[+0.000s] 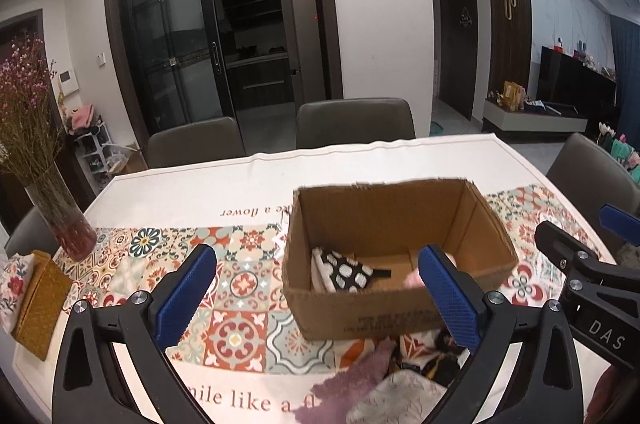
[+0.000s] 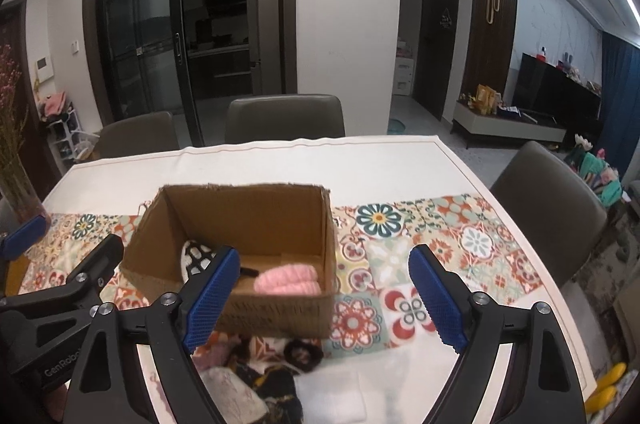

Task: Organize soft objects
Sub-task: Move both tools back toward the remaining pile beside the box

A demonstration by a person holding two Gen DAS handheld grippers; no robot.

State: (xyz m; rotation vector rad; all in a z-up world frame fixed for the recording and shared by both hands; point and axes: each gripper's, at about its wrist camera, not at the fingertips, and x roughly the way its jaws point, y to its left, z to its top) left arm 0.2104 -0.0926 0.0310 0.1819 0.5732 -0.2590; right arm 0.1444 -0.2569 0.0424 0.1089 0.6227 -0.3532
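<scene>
An open cardboard box (image 1: 400, 312) (image 2: 276, 316) stands on the patterned tablecloth. Inside lie a black-and-white dotted cloth (image 1: 344, 270) (image 2: 194, 256) and a pink knitted item (image 2: 286, 278) (image 1: 412, 278). In front of the box lies a pile of soft things: a purple fuzzy cloth (image 1: 348, 384), a pale patterned cloth (image 1: 404, 400) (image 2: 232, 392) and dark patterned pieces (image 2: 280, 384). My left gripper (image 1: 320, 298) is open and empty above the table, left of the pile. My right gripper (image 2: 326, 298) is open and empty, near the box's front right corner.
A glass vase of dried flowers (image 1: 60, 216) stands at the left. A woven yellow box (image 1: 40, 304) and a floral cloth (image 1: 14, 284) lie at the left edge. Grey chairs (image 1: 356, 122) surround the table. The right table edge (image 2: 552, 288) is close.
</scene>
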